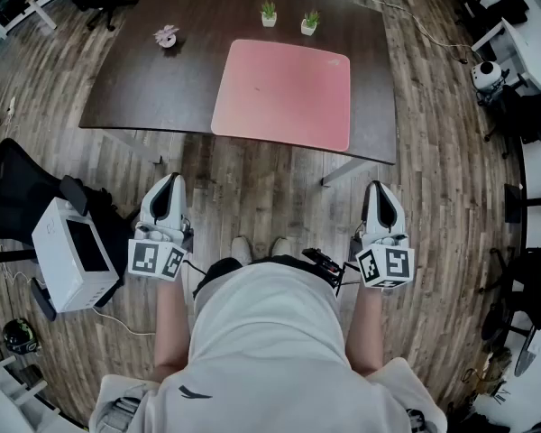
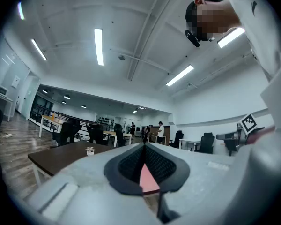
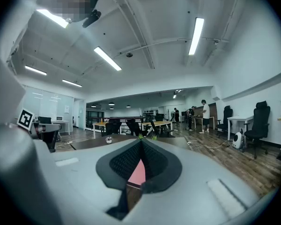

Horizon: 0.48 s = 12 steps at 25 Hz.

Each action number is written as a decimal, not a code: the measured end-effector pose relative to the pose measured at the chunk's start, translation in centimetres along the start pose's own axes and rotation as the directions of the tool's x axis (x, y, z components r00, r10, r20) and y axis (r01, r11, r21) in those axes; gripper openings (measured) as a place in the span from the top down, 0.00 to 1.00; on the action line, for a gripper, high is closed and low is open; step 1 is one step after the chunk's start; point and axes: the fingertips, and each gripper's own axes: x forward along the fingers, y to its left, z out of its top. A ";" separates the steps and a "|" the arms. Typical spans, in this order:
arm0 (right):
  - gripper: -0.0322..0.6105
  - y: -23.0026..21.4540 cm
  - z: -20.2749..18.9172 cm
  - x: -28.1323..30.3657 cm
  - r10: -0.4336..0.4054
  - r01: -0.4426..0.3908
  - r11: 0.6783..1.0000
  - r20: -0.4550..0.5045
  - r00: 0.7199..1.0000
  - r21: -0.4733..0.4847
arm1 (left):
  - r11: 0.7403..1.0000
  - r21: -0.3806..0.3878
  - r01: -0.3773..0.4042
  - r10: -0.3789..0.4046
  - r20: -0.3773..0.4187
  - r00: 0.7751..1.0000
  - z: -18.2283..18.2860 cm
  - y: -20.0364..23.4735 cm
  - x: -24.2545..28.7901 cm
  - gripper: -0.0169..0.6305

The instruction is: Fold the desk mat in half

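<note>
Left gripper (image 1: 172,182), right gripper (image 1: 380,188) closed; desk mat (image 1: 284,93) flat on table (image 1: 135,84)

Bright, even office light; heavy fisheye bend in all three views.
Long ceiling light strips (image 2: 99,46) above the bench (image 1: 144,88) burn white with glare and light the room flatly. The bench's dark top shows a faint sheen beside the pink desk mat (image 1: 284,93), and only soft shadows lie on the floor (image 1: 252,188) under the bench. In the head view the floorboards curve away from the bench into dark, vignetted corners. In the tool views the left tool (image 2: 144,146) and right tool (image 3: 141,142), close to the lens, are blurred, while the bench beyond them is fairly sharp.
</note>
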 end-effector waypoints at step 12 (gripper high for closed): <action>0.95 0.2 -0.4 0.0 0.000 0.000 1.000 -0.005 1.000 -0.001 | 1.000 0.005 0.007 -0.007 -0.002 1.000 -0.4 0.0 -0.1 0.97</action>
